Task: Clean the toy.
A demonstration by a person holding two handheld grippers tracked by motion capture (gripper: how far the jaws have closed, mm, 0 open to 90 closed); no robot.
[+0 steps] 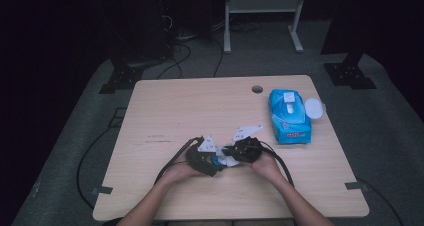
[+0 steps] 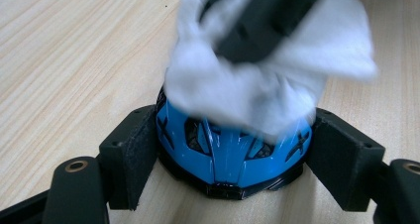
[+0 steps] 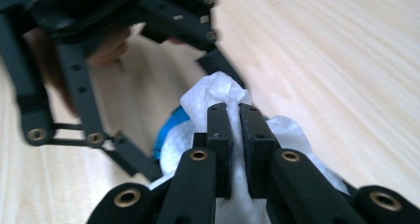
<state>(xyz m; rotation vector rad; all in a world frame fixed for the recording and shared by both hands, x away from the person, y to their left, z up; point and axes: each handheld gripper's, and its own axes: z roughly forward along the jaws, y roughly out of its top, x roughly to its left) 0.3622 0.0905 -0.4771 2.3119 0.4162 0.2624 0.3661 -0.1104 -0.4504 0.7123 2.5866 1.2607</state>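
Wiping setup near worktop (image 1: 165, 106) front edge: left claw (image 2: 233, 154) brackets blue toy car (image 2: 230, 157), pads apparently touching, steadying it; right claw (image 3: 235, 130) clamps white wipe (image 3: 218, 92), pressing it onto car.

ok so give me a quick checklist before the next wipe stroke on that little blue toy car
1. Right gripper clamped on the crumpled white wet wipe: ok.
2. Wipe lying on the small blue toy car: ok, it drapes over the roof.
3. Left gripper steadying the car: cannot tell, the pads flank its sides, but contact is unclear.
4. Car resting on the light wooden table: ok.
5. Blue pack of wet wipes away from both hands: ok.
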